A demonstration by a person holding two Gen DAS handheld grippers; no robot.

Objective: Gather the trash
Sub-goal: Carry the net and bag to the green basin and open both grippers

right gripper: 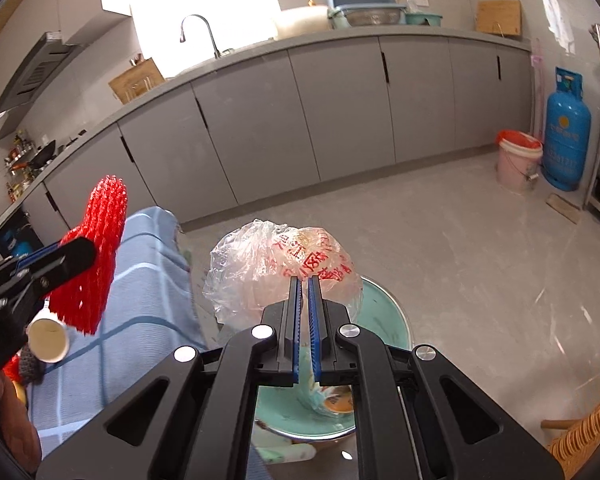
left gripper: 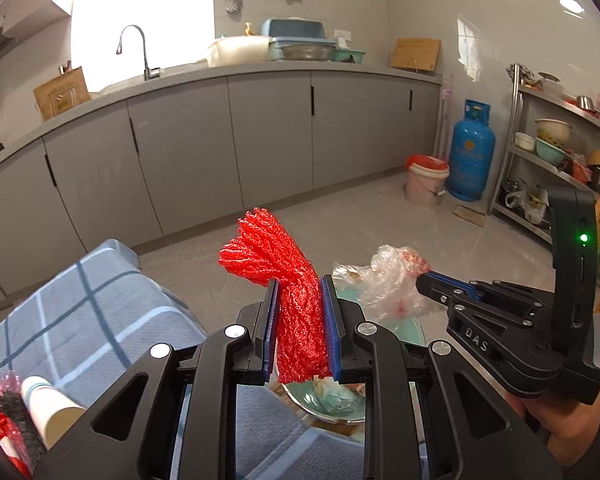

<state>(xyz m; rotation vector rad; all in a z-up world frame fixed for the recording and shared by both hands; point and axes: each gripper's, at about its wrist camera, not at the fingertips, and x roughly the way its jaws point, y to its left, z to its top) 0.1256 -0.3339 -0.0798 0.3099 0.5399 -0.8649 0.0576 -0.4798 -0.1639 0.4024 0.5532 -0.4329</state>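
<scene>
left gripper [left gripper: 299,280] up close: pads closed on a red foam net [left gripper: 278,264], clamped mid-length so the frayed top fans out above and the tail hangs below. firm pinch, foam squashed between the pads. right gripper [right gripper: 304,280] nearly closed, pinching a thin fold of a crumpled clear plastic bag [right gripper: 280,268] with red print; the bag bulges ahead of the fingertips. both pieces are held up in the air over a green basin [right gripper: 384,320] beside the edge of the table, so my guess is the basin is the collection bin and both are staged for a drop. basin already has scraps in the bottom. more trash left on the blue checked cloth [left gripper: 88,304]: paper cup [left gripper: 50,404] on its side, touching a dark scrubber-like lump and red wrapper bits, too blurred to name. risk: light bag could cling to the pads on release.
</scene>
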